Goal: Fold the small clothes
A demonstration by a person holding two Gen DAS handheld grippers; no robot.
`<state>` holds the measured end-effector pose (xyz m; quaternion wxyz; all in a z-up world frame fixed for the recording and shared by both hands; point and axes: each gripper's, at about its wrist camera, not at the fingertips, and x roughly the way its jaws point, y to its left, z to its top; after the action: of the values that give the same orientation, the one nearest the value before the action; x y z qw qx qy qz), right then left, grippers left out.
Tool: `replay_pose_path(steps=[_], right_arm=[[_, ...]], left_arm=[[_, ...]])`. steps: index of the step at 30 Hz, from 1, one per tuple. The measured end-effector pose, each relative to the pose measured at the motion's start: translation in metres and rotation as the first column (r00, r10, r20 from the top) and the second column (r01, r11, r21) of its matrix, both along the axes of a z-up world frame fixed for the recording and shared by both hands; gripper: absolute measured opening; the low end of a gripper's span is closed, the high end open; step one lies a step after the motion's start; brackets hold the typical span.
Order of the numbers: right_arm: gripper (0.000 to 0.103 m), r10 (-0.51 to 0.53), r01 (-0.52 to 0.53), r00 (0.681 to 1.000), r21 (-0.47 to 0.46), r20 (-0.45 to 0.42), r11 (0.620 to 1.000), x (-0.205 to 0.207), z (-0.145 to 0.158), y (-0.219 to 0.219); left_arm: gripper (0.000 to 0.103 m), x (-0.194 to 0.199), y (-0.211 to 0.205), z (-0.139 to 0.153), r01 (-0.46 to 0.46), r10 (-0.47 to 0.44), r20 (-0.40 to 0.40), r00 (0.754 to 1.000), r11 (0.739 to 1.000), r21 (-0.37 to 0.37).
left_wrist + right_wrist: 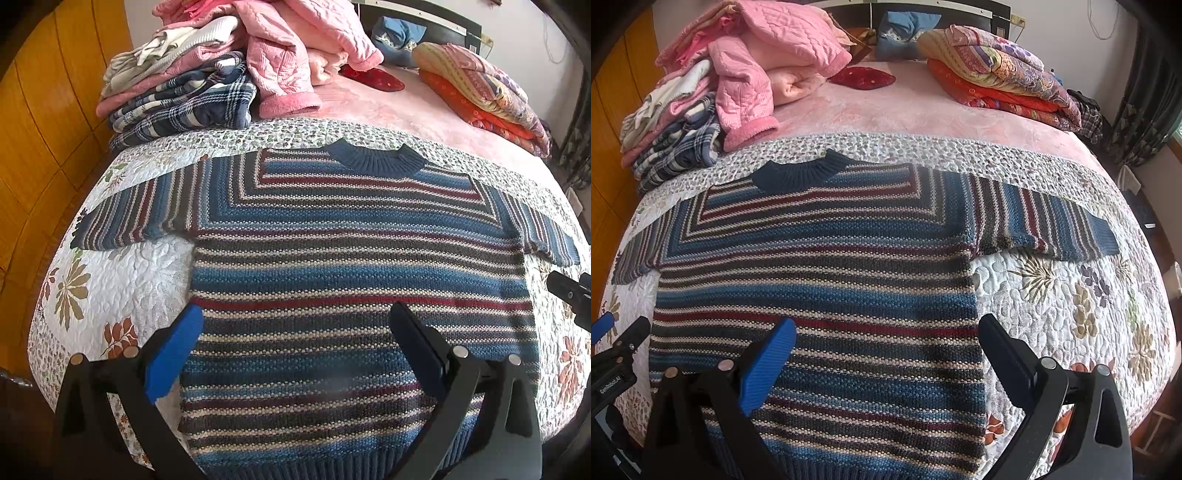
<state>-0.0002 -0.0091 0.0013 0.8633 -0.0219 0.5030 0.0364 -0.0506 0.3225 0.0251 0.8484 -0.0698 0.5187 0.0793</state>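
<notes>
A striped knit sweater (354, 266) (820, 280) in blue, red, grey and cream lies flat on the floral quilt, dark blue collar away from me, both sleeves spread sideways. My left gripper (295, 325) hovers open over the sweater's lower left part, its blue-padded finger near the left side seam. My right gripper (886, 332) hovers open over the lower right part, its dark finger near the right side seam. Nothing sits between either pair of fingers. Each gripper shows at the edge of the other's view: the right one (570, 291), the left one (617, 343).
A white floral quilt (1071, 295) covers the near bed, over a pink blanket (905, 110). A pile of pink and plaid clothes (207, 74) sits at the back left. Folded patterned quilts (997, 70) lie back right. A wooden wardrobe (48, 147) stands left; curtains (1145, 122) hang right.
</notes>
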Motion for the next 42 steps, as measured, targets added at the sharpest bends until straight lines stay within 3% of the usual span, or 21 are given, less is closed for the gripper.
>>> replay_pose_path(steps=[17, 21, 25, 31, 37, 42], right_arm=[[0.099, -0.007, 0.007, 1.0, -0.001, 0.008, 1.0, 0.002, 0.002, -0.005], [0.099, -0.036, 0.036, 0.999, 0.027, -0.019, 0.999, 0.019, 0.001, -0.024], [0.099, -0.133, 0.135, 0.989, 0.017, -0.059, 0.991, 0.057, 0.0, -0.065], [0.099, -0.362, 0.375, 0.916, 0.051, -0.174, 0.926, 0.113, -0.019, -0.175], [0.099, -0.49, 0.502, 0.848, 0.012, -0.203, 0.865, 0.154, -0.052, -0.289], [0.099, -0.549, 0.59, 0.789, 0.094, -0.275, 0.802, 0.168, -0.088, -0.359]], left_arm=[[0.1, 0.007, -0.01, 0.001, 0.021, -0.021, 0.005, 1.0, 1.0, 0.019], [0.1, 0.013, -0.012, -0.002, 0.023, -0.023, -0.002, 1.0, 1.0, 0.0], [0.1, 0.026, -0.017, -0.011, 0.021, -0.022, -0.019, 1.0, 0.999, -0.049], [0.1, 0.051, -0.032, -0.024, 0.003, -0.006, -0.069, 0.998, 0.999, -0.04], [0.1, 0.085, -0.064, -0.023, 0.021, -0.024, -0.057, 0.998, 0.999, -0.048], [0.1, 0.115, -0.103, -0.025, 0.045, -0.051, -0.059, 0.997, 0.995, -0.09]])
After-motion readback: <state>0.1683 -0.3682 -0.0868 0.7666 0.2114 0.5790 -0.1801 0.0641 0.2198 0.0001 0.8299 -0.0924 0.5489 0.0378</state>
